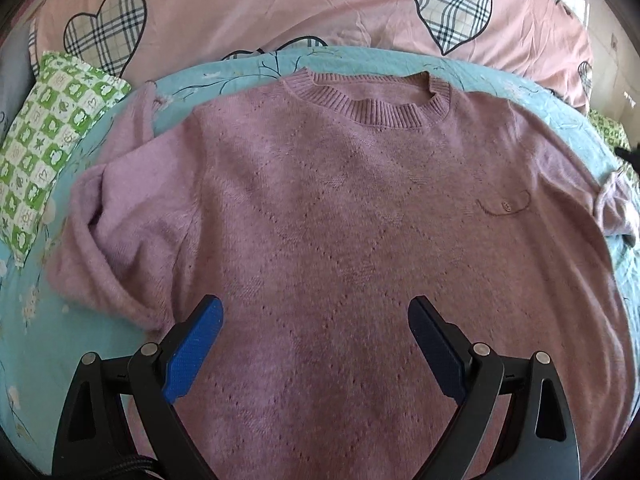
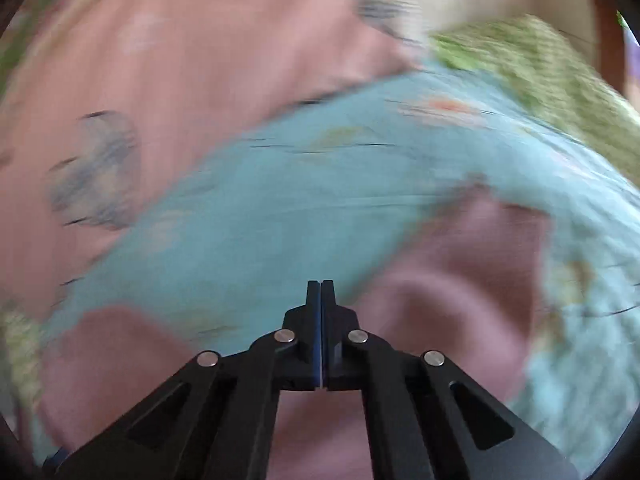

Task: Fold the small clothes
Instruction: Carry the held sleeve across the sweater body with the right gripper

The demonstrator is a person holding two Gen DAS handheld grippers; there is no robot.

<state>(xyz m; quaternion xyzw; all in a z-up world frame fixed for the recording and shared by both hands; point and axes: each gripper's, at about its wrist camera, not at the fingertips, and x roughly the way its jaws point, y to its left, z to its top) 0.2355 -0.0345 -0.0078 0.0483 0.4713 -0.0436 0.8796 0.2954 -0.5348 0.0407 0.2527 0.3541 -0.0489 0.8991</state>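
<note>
A mauve knitted sweater point(image 1: 340, 220) lies flat, front up, on a turquoise floral sheet point(image 1: 36, 320), collar at the far side. Its left sleeve point(image 1: 120, 232) is folded in beside the body; the right sleeve end point(image 1: 616, 208) is bunched at the right edge. My left gripper point(image 1: 316, 316) is open above the sweater's lower body, empty. In the blurred right wrist view, my right gripper point(image 2: 321, 292) is shut with nothing seen between its pads, above the sheet point(image 2: 280, 208), with mauve sweater fabric point(image 2: 460, 288) to its right and below it.
A pink quilt with plaid hearts point(image 1: 240, 8) lies behind the sweater. A green and white checked pillow point(image 1: 48, 140) sits at the left. Green patterned fabric point(image 2: 540, 60) shows at the far right in the right wrist view.
</note>
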